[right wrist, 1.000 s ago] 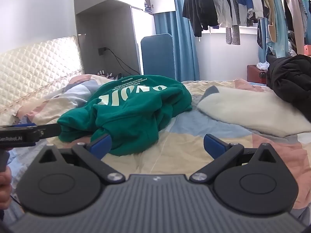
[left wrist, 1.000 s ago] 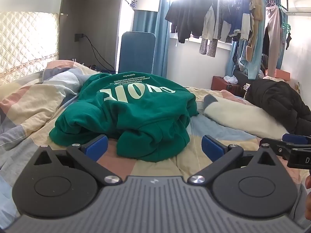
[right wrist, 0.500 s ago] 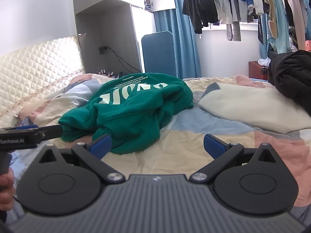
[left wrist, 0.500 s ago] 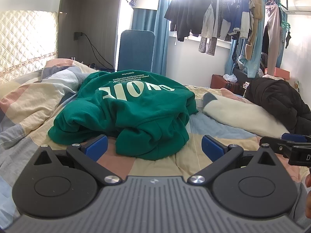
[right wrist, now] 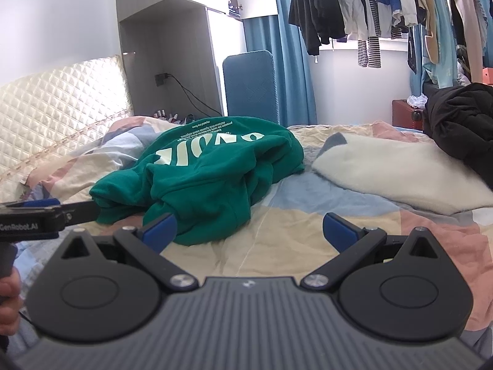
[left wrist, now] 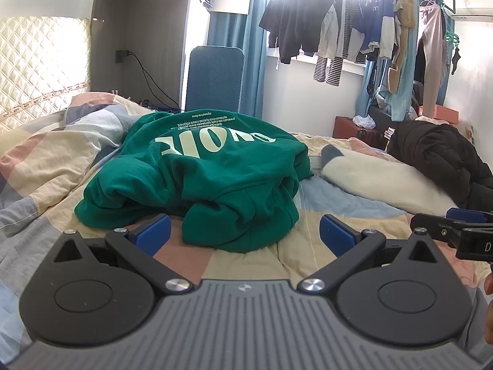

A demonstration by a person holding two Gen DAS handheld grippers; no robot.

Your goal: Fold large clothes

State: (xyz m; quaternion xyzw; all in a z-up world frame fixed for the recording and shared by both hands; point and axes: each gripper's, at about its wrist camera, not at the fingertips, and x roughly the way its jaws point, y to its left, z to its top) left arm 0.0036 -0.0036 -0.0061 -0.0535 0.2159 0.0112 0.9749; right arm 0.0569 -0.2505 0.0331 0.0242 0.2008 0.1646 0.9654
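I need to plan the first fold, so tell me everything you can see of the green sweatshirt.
The green sweatshirt is a thick, soft-looking knit lying crumpled in a heap on the patchwork bedcover, not spread flat. Large pale letters and lines of small print show on its upper face, upside down from both views. Bunched folds, perhaps a sleeve or hood, sag toward the cameras. Neither gripper touches it.

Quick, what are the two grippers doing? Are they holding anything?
Left gripper: open, holding nothing, hoodie just ahead.
Right gripper: open, holding nothing.
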